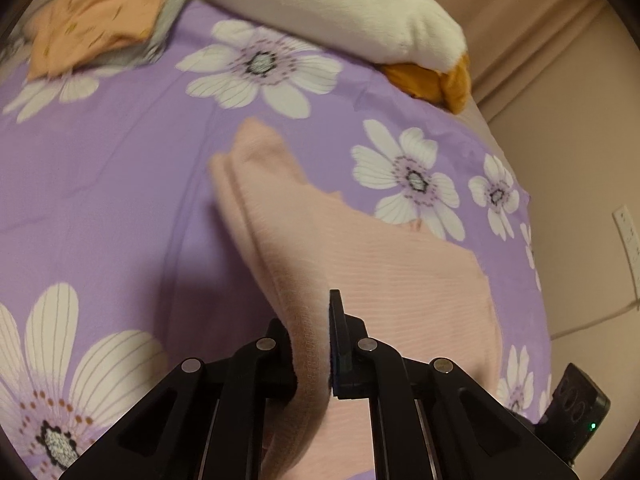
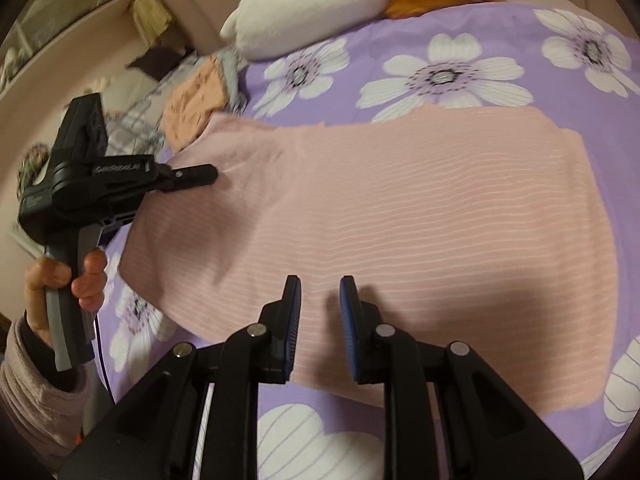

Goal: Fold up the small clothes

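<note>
Pink garment [image 2: 400, 208]: a ribbed pale-pink piece spread across the middle of the bed, mostly flat; its left edge is lifted off the sheet.
Left tool [image 1: 320, 344]: clamped on a hemmed edge of the pink garment, the cloth pinched between its pads and rising in a fold from the bed. In the right wrist view the same tool [image 2: 200, 174] meets the garment's left side.
Left hand [image 2: 64, 280]: wrapped round the grey handle of the left tool, a pinkish fleece sleeve [image 2: 28, 380] at the wrist.
Right tool [image 2: 320, 320]: its blue-padded fingers stand slightly apart above the near edge of the pink garment, nothing between them.
Bed sheet [image 1: 100, 184]: purple with large white flowers, under everything.
Orange garment [image 1: 96, 16]: a folded peach piece with small marks, at the far left of the bed, well apart from the pink one.
Plush toy [image 1: 340, 4]: white with orange parts, lying along the far edge of the bed.
</note>
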A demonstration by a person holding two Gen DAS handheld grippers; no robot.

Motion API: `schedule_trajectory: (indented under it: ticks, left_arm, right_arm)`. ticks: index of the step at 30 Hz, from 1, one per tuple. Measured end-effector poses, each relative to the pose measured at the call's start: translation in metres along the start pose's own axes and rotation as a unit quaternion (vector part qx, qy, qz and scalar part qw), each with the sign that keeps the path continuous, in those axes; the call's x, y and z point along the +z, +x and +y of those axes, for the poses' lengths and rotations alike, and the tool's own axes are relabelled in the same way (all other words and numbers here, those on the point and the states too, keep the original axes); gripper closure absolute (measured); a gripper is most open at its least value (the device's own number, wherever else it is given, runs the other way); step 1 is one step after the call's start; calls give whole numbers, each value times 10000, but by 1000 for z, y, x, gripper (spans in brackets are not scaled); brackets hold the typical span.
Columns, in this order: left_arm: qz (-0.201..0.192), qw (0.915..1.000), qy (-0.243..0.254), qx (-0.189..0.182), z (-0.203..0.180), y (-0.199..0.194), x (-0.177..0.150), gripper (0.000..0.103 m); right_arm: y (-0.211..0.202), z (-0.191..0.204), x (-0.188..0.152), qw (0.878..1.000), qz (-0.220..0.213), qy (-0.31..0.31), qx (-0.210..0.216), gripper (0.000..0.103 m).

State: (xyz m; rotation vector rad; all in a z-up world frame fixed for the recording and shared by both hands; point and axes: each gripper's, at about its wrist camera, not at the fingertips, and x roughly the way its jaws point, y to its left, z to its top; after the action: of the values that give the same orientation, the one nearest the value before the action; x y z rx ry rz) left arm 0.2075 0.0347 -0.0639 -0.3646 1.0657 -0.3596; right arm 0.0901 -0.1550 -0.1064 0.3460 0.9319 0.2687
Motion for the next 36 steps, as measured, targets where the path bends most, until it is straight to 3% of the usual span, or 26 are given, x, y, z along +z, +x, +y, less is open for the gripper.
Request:
schedule_trajectory:
  ticks: [10, 16, 18, 21, 25, 26, 29, 32, 36]
  left_arm:
    - [115, 9962, 769, 380, -96, 20, 6, 96]
    - [560, 9918, 1098, 340, -143, 65, -13, 96]
    - [701, 9903, 1131, 394, -151, 82, -20, 96]
    - [901, 9884, 1153, 398, -153, 96, -29, 92]
    - [1073, 9871, 1177, -137, -153, 92, -34, 54]
    - [1022, 9871, 1214, -230, -154, 87, -35, 52]
    - [802, 9873, 1344, -258, -160, 71, -34, 52]
    - [575, 9898, 1178, -557, -147, 49, -33, 52]
    - [360, 9924, 1145, -269, -111, 28, -44, 52]
  right_arm:
    - [-51, -60, -1, 9946, -665, 802, -18, 82]
    - [-74, -100, -11, 9877, -877, 1282, -175, 80]
    - [-80, -110, -15, 9855, -915, 1416, -201, 76]
    - [-86, -121, -20, 9805, -994, 1689, -152, 57]
    - [-87, -128, -21, 9749, -1077, 1946, 8, 50]
    - [-87, -128, -20, 9740, -1096, 1981, 38, 50]
    - [-85, -127, -16, 9716, -1126, 2070, 212, 49]
    - [-77, -123, -7, 9714, -1030, 2080, 507, 49]
    - [-60, -109, 15, 9804, -770, 1732, 544, 49]
